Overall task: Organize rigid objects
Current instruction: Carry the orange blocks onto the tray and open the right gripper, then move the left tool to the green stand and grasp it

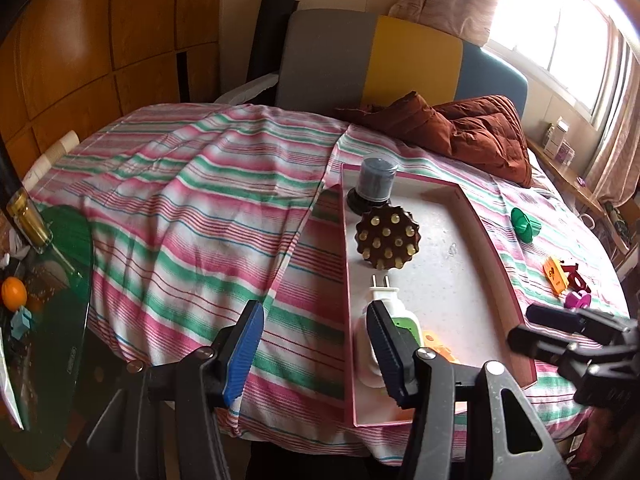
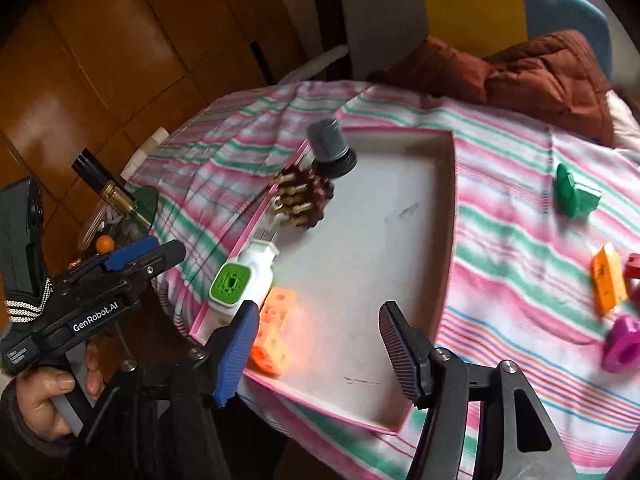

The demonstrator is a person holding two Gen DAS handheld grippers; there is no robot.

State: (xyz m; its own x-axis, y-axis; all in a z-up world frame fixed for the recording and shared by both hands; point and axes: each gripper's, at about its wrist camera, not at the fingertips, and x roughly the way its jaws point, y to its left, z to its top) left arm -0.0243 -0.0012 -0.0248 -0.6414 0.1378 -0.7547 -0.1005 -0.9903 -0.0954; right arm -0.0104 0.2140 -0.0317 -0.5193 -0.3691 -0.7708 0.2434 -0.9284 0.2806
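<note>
A pink-rimmed tray [image 1: 487, 240] [image 2: 449, 216] lies on the striped cloth. Along its left side stand a grey cylinder on a black base [image 1: 374, 186] [image 2: 330, 146], a brown studded disc [image 1: 387, 237] [image 2: 304, 198], a white plug with a green face [image 1: 394, 312] [image 2: 244, 280] and an orange block [image 1: 438, 346] [image 2: 274, 328]. My right gripper [image 2: 318, 320] [image 1: 560, 332] hangs open over the tray's near end, and the orange block lies free beside its left finger. My left gripper [image 1: 316, 320] [image 2: 136, 256] is open over the tray's left rim, holding nothing.
On the cloth right of the tray lie a green piece [image 1: 525, 224] [image 2: 574, 194], an orange piece [image 1: 554, 274] [image 2: 608, 282], a red piece [image 1: 570, 272] and a magenta piece [image 1: 578, 299] [image 2: 624, 344]. A brown quilted jacket [image 1: 480, 132] lies behind. A glass side table [image 1: 60, 320] with a bottle stands left.
</note>
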